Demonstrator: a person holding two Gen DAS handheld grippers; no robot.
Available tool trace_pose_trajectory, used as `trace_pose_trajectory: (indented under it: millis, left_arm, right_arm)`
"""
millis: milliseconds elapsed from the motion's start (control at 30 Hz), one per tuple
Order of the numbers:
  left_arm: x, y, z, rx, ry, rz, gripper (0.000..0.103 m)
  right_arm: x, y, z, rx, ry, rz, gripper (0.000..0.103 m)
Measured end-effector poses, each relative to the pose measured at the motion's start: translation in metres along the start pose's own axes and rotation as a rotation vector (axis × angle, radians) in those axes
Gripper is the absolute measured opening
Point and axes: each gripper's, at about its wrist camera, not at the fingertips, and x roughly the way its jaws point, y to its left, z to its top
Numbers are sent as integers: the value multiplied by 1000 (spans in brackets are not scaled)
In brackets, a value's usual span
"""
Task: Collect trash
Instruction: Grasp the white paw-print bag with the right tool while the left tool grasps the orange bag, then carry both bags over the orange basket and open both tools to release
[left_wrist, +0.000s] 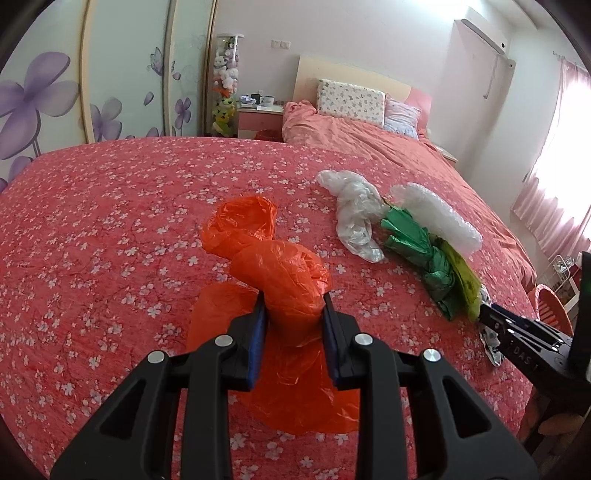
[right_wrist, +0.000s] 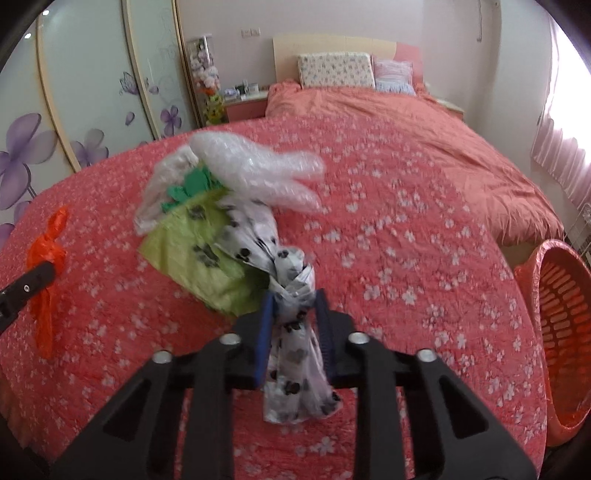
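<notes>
Far left of the bed (left_wrist: 92, 229), the left gripper (left_wrist: 293, 328) has its fingers (left_wrist: 257, 332) clamped on a twisted orange plastic bag (left_wrist: 280, 266), pads pressing in on both sides. Part of the bag stands up above the fingers and the rest spills onto the red floral bedspread underneath.

Moving right, there's a little heap of trash lying on the bedspread, toward the bed's right edge: a crumpled clear plastic bag (left_wrist: 352, 218), a scrunched green bag (left_wrist: 421, 254), a wad of bubble wrap (left_wrist: 436, 218) and a yellow-green bag (right_wrist: 195, 254) with dark paw prints, all touching each other.

Right next to that, the right gripper (right_wrist: 293, 325) is gripping a white paw-print bag (right_wrist: 291, 332), which is bunched up between the blue pads. That view is a bit blurry.

Off the bed's right edge sits an orange laundry basket (right_wrist: 565, 332) with slotted sides.
</notes>
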Motion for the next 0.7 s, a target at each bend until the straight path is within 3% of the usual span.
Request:
trace_pose_trajectory:
  millis: [300,700]
  left_arm:
    - [-7,-20,1,25,-9,-26,28]
    - [-27,-77,5,115,-35,-129,28]
  right_arm:
    - [-41,-33,-13,43,-82,-23,15]
    - [-110,-83,-26,118,-222,-87,15]
